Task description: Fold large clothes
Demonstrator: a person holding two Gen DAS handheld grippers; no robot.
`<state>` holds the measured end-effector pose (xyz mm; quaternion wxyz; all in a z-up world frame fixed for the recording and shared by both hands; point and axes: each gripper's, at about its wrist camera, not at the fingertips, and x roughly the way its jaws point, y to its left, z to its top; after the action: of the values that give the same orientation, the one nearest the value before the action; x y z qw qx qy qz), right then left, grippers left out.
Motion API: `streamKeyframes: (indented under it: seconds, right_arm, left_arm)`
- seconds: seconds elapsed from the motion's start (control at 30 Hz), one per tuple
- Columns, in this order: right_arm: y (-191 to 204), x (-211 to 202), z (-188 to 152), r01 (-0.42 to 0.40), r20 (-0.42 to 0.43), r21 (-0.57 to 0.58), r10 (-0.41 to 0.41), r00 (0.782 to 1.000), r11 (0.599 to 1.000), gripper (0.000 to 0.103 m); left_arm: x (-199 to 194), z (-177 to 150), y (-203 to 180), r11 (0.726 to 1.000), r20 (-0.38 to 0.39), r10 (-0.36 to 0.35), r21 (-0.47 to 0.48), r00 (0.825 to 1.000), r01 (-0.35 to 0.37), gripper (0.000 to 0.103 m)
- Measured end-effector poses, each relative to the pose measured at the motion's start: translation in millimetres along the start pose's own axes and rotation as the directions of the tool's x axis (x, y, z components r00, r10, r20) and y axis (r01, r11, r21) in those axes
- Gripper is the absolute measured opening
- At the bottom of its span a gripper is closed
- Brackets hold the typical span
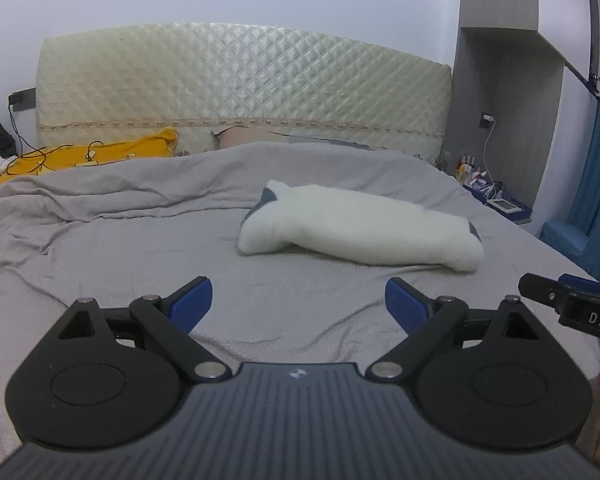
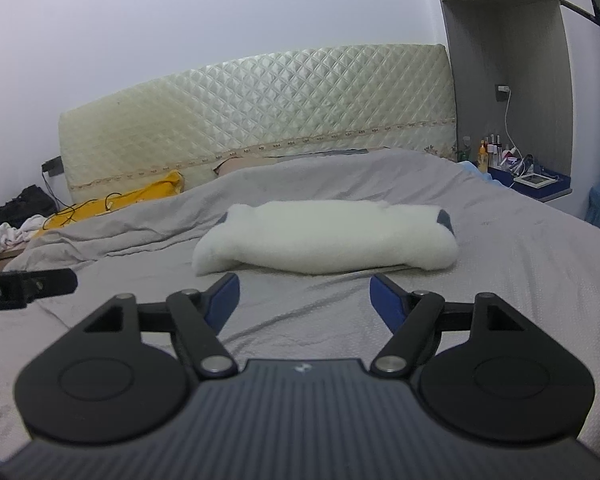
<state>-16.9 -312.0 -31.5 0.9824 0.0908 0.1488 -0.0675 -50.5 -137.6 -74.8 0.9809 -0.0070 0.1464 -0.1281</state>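
A white fleecy garment [image 1: 356, 232] with grey-blue trim lies folded into a thick bundle on the grey bed sheet [image 1: 100, 248]. It also shows in the right wrist view [image 2: 328, 240]. My left gripper [image 1: 299, 304] is open and empty, held above the sheet short of the bundle. My right gripper [image 2: 304, 300] is open and empty, just in front of the bundle's near edge. Each gripper's side shows in the other's view: the right one [image 1: 576, 304] and the left one [image 2: 24, 286].
A quilted cream headboard [image 1: 240, 84] stands at the back. A yellow pillow [image 1: 100, 152] with black cables lies at the back left. A bedside shelf [image 2: 532, 180] with bottles and chargers is at the right. Dark and white clothes [image 2: 16, 220] lie at the far left.
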Motion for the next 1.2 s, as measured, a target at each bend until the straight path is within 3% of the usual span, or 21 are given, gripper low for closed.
streamKeyframes:
  seconds: [0.1,0.37,0.47,0.5,1.2]
  right_arm:
    - [-1.1,0.6,0.5,-0.005,-0.003,0.007,0.005,1.000,1.000,0.079]
    - [-1.7,-2.2,1.0,-0.004,0.001,0.011,0.004,1.000,1.000,0.079]
    - [-0.9,-0.1,0.8,0.002,-0.005,0.006,-0.002,1.000,1.000,0.100]
    - [-0.1,0.0,0.5,0.009,-0.004,0.003,-0.009,1.000,1.000,0.103]
    - [-0.9,-2.8,-0.8,0.015,0.010,0.005,-0.015,1.000,1.000,0.103]
  left_arm:
    - [1.2,-0.6,-1.1,1.000,-0.003,-0.001,-0.002,1.000,0.001,0.096]
    - [0.2,-2.2,-4.1,1.000,0.003,-0.001,-0.003,1.000,0.001,0.096]
    - [-0.4,-2.8,-5.4,1.000,0.001,-0.001,0.001,1.000,0.001,0.096]
    - [-0.2,-2.9,-5.5,1.000,-0.001,0.000,0.001,1.000,0.000,0.096]
    - [-6.5,0.8,-6.4,1.000,0.005,0.006,-0.008,1.000,-0.006,0.097]
